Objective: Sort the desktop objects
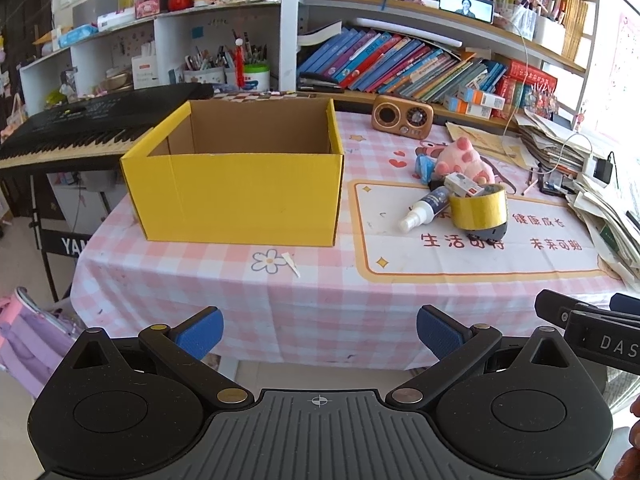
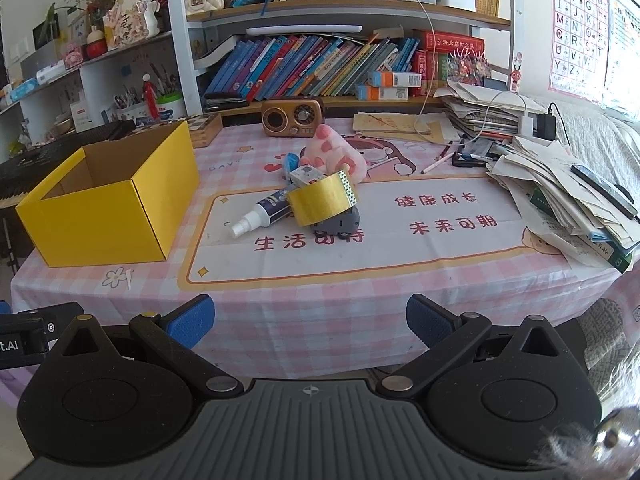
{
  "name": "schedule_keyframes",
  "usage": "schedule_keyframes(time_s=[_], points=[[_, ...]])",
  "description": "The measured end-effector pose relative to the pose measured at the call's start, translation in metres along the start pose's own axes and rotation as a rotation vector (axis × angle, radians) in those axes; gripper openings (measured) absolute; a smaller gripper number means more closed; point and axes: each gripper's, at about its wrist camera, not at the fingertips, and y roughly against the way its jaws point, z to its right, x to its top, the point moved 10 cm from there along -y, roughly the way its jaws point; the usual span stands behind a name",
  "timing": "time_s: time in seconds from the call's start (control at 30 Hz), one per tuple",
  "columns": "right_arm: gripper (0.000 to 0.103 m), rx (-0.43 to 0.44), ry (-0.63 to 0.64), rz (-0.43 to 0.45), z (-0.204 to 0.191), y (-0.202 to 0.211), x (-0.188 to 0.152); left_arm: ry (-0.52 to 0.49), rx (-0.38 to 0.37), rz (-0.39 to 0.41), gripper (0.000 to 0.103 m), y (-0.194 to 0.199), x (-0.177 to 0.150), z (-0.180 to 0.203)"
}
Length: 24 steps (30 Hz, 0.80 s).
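While both tools are held short of the near edge of the surface, nothing is gripped by either. The left hand-held gripper is seen with its blue pads spread wide and empty, pointed toward the yellow cardboard box. The right hand-held gripper is likewise spread apart and empty, pointed toward a small heap of objects to the right of the box.

The box is stood open-topped on the pink checked cloth covering the surface, and its inside, as far as it can be seen, is bare brown card. Well to the right of the box, a roll of gold tape is propped tilted on top of a small grey wheeled toy. Touching the tape on the side nearer the box, a white spray bottle is laid on its side with its nozzle toward the near edge. Just behind the tape, a small white carton and a pink plush toy are piled together, with a blue item partly hidden beside them. Further behind the box and heap, a brown retro radio is stood before the bookshelf. A scrap of white paper is lain just in front of the box.
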Motion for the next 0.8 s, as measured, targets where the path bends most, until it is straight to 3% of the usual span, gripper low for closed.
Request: schedule_keyframes(time_s=[0.43, 0.8], points=[[0.103, 0.003, 0.001, -0.002, -0.002, 0.003, -0.001, 0.004, -0.015, -0.007, 0.103, -0.003, 0.000, 0.000], [0.103, -0.023, -0.019, -0.032, 0.019, -0.003, 0.000, -0.024, -0.053, -0.029, 0.103, -0.015, 0.002, 0.021]])
